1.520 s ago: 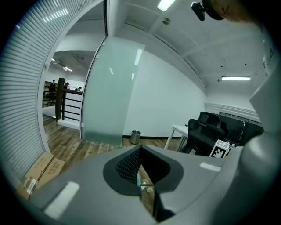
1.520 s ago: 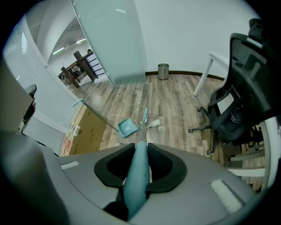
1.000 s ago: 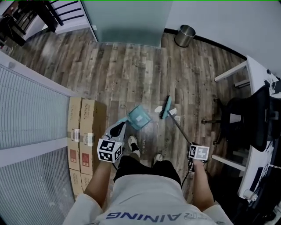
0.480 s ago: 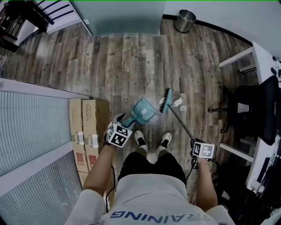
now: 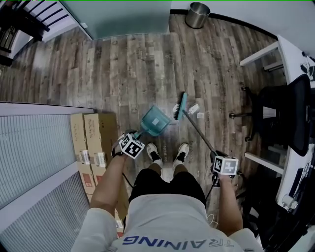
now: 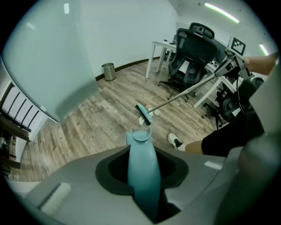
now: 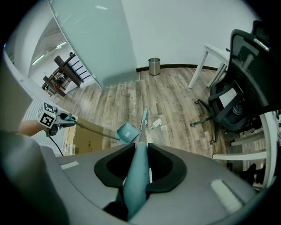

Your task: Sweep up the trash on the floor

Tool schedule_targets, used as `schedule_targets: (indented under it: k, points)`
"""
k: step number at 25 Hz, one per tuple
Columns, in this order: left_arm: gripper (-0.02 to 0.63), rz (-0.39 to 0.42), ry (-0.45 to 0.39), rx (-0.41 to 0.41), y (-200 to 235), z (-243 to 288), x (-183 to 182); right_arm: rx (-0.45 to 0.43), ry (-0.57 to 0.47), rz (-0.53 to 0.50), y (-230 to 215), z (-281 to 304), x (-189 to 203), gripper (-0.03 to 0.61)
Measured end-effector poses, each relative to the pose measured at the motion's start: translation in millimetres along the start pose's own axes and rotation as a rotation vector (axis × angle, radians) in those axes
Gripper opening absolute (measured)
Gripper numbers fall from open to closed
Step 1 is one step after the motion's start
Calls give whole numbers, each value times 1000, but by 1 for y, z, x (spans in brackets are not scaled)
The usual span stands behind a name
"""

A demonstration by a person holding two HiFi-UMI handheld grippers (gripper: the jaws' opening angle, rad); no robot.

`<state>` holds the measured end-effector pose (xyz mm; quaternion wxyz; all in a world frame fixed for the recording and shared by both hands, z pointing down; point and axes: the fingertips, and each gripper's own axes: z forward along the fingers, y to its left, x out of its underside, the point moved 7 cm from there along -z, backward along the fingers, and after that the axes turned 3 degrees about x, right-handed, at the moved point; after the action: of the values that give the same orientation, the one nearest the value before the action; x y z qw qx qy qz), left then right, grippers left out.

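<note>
Here, dustpan (image 5: 155,121) beside broom (image 5: 178,106) (trash (image 5: 194,108) near).

Ahead: bare wooden floor (image 5: 133,74) is open up to the glass panel (image 5: 128,17);
Left: cardboard boxes (image 5: 93,140) stand along the ribbed wall;
Right: office chair (image 5: 288,110) and white desk (image 5: 258,55) block the way;
Far: metal bin (image 5: 197,15) stands by the wall

Head view straight down; gripper views oblique (sharing broom (image 5: 178,106)).
</note>
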<state>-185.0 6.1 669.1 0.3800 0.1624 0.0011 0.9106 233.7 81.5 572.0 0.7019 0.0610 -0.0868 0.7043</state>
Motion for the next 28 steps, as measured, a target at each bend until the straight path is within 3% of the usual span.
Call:
schedule_targets:
  k: [3, 7, 15, 20, 21, 23, 28]
  points:
    - [100, 14, 8, 7, -1, 2, -2, 21, -6, 5, -9, -4, 1, 110]
    - [98, 104, 15, 26, -9, 2, -11, 47, -6, 5, -18, -5, 0, 110]
    - [97, 407, 85, 71, -13, 8, -28, 116, 16, -50, -30, 4, -11, 110]
    - [97, 663, 150, 108, -5, 9, -32, 136, 22, -75, -36, 5, -21, 110]
    - [97, 673, 151, 113, -3, 10, -33, 143, 24, -74, -40, 6, -21, 110]
    - [97, 615, 128, 117, 2, 10, -36, 158, 24, -66, -45, 5, -22, 110]
    - [114, 333, 14, 93, 13, 4, -35, 150, 26, -27, -45, 7, -19, 110]
